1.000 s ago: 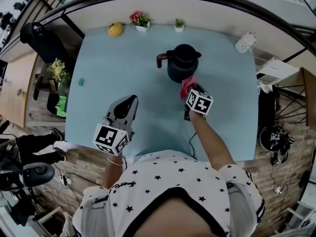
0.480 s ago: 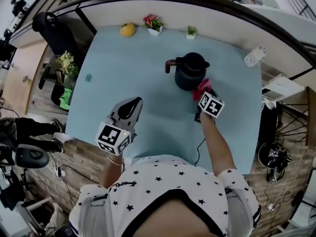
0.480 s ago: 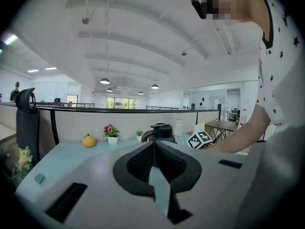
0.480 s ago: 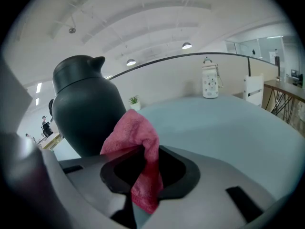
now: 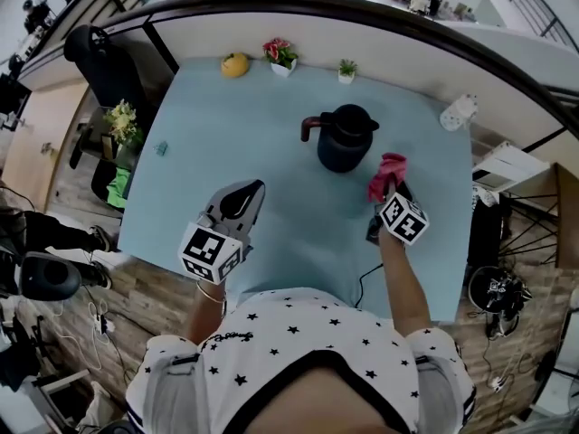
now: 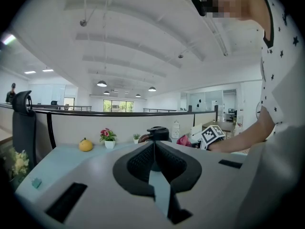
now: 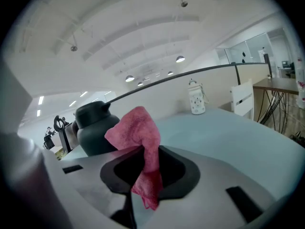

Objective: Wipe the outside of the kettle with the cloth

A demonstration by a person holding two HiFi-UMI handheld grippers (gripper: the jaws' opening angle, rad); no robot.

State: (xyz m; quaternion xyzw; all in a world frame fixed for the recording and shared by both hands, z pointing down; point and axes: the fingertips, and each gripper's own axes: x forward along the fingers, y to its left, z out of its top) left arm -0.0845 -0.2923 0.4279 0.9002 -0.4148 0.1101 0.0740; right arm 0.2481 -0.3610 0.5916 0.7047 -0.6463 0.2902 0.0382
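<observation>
The dark kettle [image 5: 344, 140] with a brown handle stands upright on the light blue table [image 5: 226, 143], right of centre. My right gripper [image 5: 389, 186] is shut on the pink cloth [image 5: 387, 172], a little to the kettle's right and apart from it. In the right gripper view the cloth [image 7: 138, 135] bunches up out of the gripper [image 7: 145, 152], with the kettle [image 7: 94, 128] behind it to the left. My left gripper [image 5: 244, 194] is shut and holds nothing, near the table's front left. In the left gripper view that gripper [image 6: 153, 145] points at the kettle [image 6: 157, 133].
Along the far edge stand a yellow fruit [image 5: 235, 64], a pot of red flowers [image 5: 280, 52] and a small green plant [image 5: 346, 69]. A white lantern [image 5: 457, 111] is at the far right corner. A small teal object [image 5: 161, 149] lies at the left edge.
My right gripper has carried the cloth from the kettle's front side to the right, off the kettle. The left gripper has hardly moved.
</observation>
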